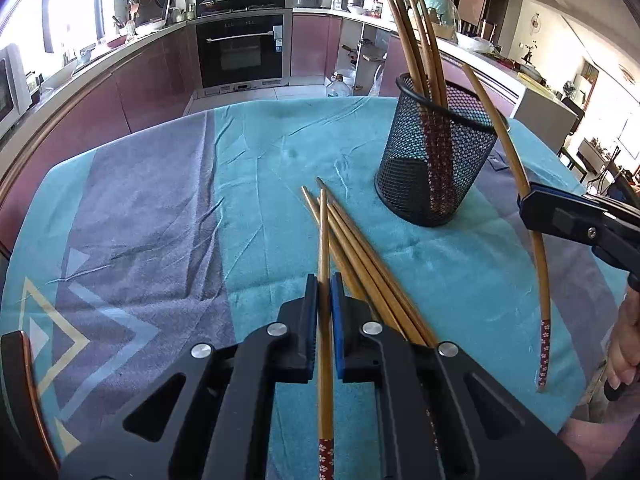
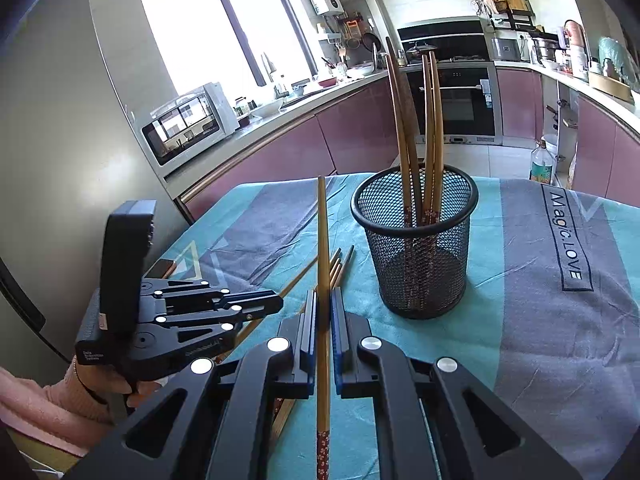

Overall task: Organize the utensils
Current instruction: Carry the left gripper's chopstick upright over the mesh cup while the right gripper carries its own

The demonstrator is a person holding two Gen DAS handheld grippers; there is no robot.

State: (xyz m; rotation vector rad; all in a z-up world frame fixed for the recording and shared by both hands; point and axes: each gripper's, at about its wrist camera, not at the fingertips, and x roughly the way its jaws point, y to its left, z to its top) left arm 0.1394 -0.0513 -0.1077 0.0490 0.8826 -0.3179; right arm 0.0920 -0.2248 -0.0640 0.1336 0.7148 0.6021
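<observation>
The mesh holder (image 1: 436,152) is standing upright on the table (image 1: 160,208), its mouth partly taken up by chopsticks in the holder (image 1: 416,40) that are leaning to one side, leaving open room in the rest of the rim. The loose chopsticks (image 1: 360,248) are lying just in front of it. The left half of the cloth is lying bare. The right gripper (image 1: 532,204) is crowding the holder's right side.

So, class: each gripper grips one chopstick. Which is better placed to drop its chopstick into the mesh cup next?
Probably the right gripper: its chopstick is raised beside the mesh cup. The left gripper sits low over the pile.
</observation>
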